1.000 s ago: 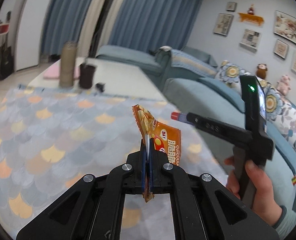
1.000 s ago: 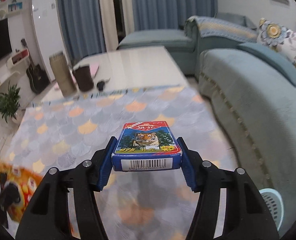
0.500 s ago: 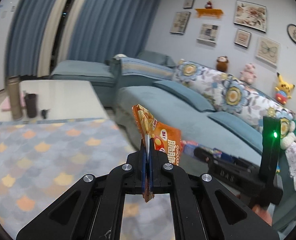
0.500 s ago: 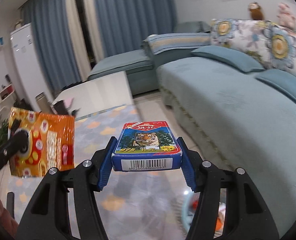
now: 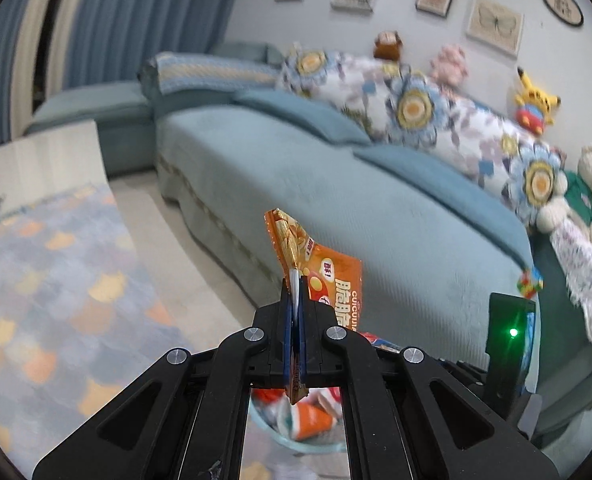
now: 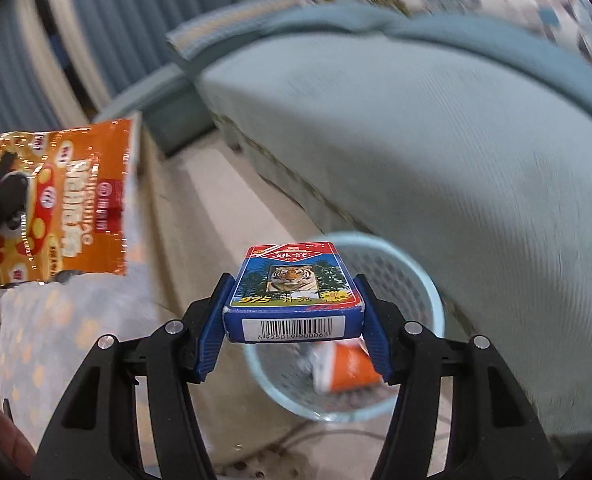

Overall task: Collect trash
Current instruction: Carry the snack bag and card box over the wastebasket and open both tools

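Note:
My left gripper (image 5: 295, 300) is shut on an orange snack wrapper (image 5: 328, 276), which stands up between the pads; the wrapper also shows in the right wrist view (image 6: 68, 204) at the left. My right gripper (image 6: 294, 312) is shut on a blue card box with a tiger picture (image 6: 294, 292) and holds it above the near rim of a light blue mesh waste basket (image 6: 424, 284). The basket holds an orange and white piece of trash (image 6: 348, 372). In the left wrist view the basket (image 5: 308, 446) lies below my fingers, mostly hidden.
A long teal sofa (image 5: 356, 184) with floral cushions and plush toys runs just behind the basket. A scale-patterned rug (image 5: 44, 280) covers the floor to the left. A pale low table (image 5: 40, 156) stands at the far left. The right gripper's body (image 5: 508, 344) is at lower right.
Both grippers have swung right and downward from the rug toward the sofa. The waste basket has come into full view under the card box. Both still hold their items.

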A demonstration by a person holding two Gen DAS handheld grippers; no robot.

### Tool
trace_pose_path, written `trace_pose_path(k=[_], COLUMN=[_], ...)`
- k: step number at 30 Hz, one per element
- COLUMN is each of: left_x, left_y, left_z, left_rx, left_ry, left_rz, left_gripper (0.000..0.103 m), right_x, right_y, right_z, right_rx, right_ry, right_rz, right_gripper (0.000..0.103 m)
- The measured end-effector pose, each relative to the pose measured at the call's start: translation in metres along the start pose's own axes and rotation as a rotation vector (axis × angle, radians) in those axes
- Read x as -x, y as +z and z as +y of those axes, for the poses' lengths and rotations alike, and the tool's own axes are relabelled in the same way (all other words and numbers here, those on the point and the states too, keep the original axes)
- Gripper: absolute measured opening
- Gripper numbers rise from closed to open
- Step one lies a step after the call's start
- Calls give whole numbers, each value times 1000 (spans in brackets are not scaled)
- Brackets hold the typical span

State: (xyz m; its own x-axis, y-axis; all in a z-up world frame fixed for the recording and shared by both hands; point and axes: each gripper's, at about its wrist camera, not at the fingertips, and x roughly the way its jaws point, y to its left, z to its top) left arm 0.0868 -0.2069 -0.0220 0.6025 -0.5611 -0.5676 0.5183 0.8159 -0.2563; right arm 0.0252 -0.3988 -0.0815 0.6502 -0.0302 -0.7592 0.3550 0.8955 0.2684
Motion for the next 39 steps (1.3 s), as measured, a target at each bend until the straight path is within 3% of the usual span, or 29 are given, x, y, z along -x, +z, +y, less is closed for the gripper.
trace_pose_path(k=[6,11,18,20,22,25,27,31,33,37,39], left_x=[-44,-57,-62,-59,-56,-50,-42,-11,7,61,85], left_y=[-19,-24,-28,-28,-27,-27,-28,-25,-21,-19,-19], left_z=[-6,-5,-9,-8,-8,-6,-5,-3,-4,-1,3], left_rx=[-15,-21,-31,-34,-33,-32,-32,-28,-27,-24,-20], left_ry=[-15,-37,-47,-50,-59,-76,-97,-98,-90,-11,36], left_rz=[102,138,151,143,138,136,129,67,39,-65,-119], left_gripper=[1,10,12,19,25,26,32,57,60,83,84], right_x=[-46,-68,-75,-71,-65,-53,-43,-7,10,53,76], right_y=[-20,-25,-22,-21,-21,-22,-23,-24,-24,-24,-25], right_z=[-46,-58,-64,-62,-61,-59,-56,-38,-26,4,17], right_rx=[-114,-160,-205,-196,-195,-195,-181,-104,-59,44,75], right_ry=[-30,-44,-35,-36,-36,-15,-17,-44,-59,-82,-94], right_rz=[123,173,176,170,157,130,102,7,-39,-143,-196], right_gripper=[56,57,58,58,58,58,58,59,60,69,72])
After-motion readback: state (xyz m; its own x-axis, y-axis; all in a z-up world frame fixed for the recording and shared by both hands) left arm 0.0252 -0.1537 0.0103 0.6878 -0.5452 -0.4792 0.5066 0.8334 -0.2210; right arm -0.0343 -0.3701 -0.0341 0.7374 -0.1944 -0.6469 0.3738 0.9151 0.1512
